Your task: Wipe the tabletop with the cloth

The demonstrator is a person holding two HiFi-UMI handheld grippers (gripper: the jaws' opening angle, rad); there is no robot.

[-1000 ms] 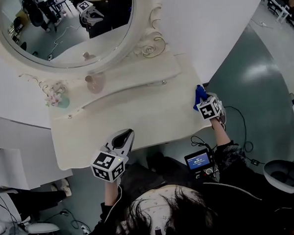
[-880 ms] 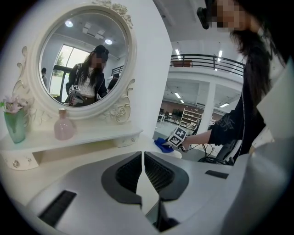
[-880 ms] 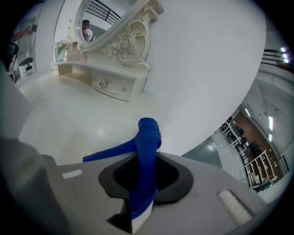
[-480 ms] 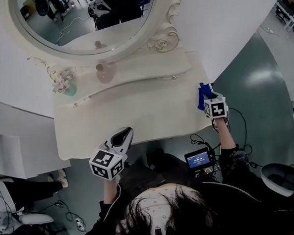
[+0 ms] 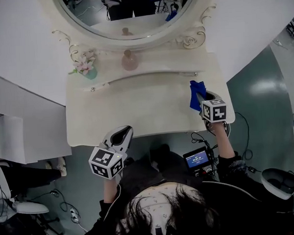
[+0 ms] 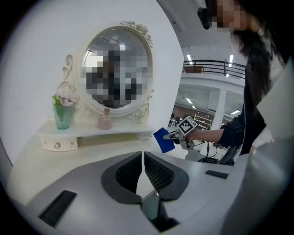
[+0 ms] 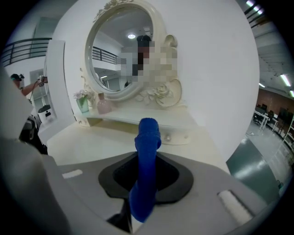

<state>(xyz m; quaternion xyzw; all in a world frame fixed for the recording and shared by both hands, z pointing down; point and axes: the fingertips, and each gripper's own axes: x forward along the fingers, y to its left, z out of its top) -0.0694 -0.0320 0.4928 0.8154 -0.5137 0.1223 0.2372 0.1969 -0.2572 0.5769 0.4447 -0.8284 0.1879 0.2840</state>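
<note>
Right claw pinches the blue cloth mid-bunch at desk's 3 o'clock, prob. soft, light, floppy; left claw closed, empty.

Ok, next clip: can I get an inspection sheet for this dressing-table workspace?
Surface: cream dressing tabletop, no spills seen.
Job's things: blue cloth, pinched in the right tongs near the table's right end; contact with the top unclear.
Clutter: green vase of flowers and pink bottle on the raised back shelf.
Grippers: left tongs shut, empty, by the front edge; right tongs shut on the blue cloth.
Cables: black cables on the floor right of the table, near a small blue-screen device.
Surroundings: oval cream-framed mirror, white wall, grey-green floor.
</note>
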